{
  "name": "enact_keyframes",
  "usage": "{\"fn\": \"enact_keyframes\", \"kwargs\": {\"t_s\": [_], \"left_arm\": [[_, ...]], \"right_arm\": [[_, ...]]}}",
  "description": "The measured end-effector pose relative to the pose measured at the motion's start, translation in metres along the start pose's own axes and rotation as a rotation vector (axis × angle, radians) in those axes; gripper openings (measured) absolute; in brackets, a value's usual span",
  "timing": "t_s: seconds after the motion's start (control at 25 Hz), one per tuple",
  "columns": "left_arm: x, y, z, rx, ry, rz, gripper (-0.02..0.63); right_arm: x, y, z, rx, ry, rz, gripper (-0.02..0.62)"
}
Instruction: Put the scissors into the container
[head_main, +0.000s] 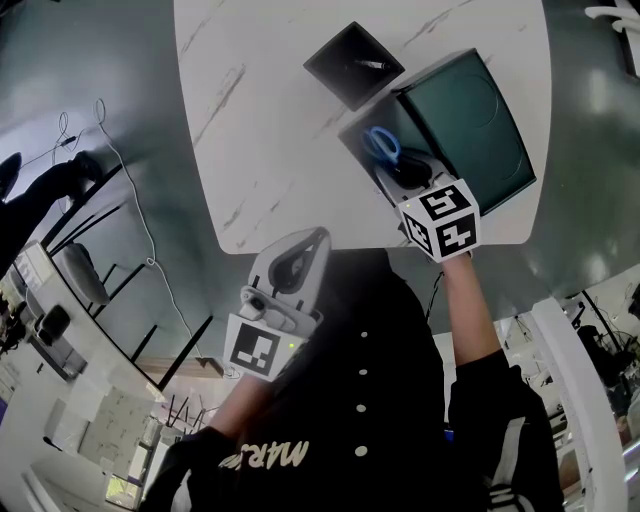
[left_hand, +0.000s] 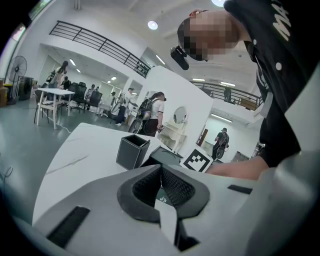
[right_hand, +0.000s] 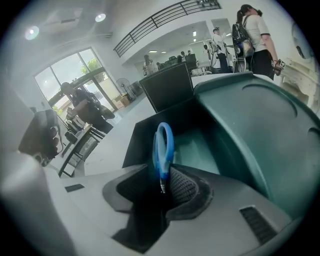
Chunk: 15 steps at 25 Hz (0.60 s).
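White marble-veined counter (head_main: 270, 120) | right tool (head_main: 400, 175) pitched steeply down over open dark-green plastic container (head_main: 480, 130), jaws spread | blue loop-handled scissors (right_hand: 163, 150) upright between them, against one mesh-textured pad, above container's well | left tool (left_hand: 161, 170) at counter's near edge, jaws pressed together

Blue-handled scissors (right_hand: 161, 167) are standing loop-first between the right tool's (head_main: 393, 172) parted jaws, hanging over the open dark-green plastic container (right_hand: 205, 152) on the white worktop (head_main: 270, 130).

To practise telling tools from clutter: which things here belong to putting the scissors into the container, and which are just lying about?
Job: blue-handled scissors between the open jaws of the right gripper; green container.
Lying about: black pen pot; left gripper, jaws together.
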<state>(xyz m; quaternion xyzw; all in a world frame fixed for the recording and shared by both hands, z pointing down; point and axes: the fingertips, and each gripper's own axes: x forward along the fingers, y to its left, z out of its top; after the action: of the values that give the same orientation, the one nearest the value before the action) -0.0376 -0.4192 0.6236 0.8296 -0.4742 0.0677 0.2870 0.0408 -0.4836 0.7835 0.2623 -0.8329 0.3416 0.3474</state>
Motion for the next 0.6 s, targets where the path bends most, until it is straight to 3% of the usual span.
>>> {"fn": "enact_keyframes", "kwargs": {"t_s": [0.16, 0.36, 0.6], "left_arm": [[-0.001, -0.003, 0.0, 0.001, 0.0, -0.004, 0.03], [-0.002, -0.005, 0.002, 0.013, -0.01, -0.007, 0.03], [-0.007, -0.014, 0.019, 0.05, -0.035, 0.006, 0.03]], "right_arm": [[-0.005, -0.008, 0.0, -0.019, 0.006, -0.062, 0.181], [-0.013, -0.013, 0.003, -0.075, 0.009, -0.115, 0.181], [-0.036, -0.006, 0.013, -0.098, -0.03, -0.132, 0.125]]}}
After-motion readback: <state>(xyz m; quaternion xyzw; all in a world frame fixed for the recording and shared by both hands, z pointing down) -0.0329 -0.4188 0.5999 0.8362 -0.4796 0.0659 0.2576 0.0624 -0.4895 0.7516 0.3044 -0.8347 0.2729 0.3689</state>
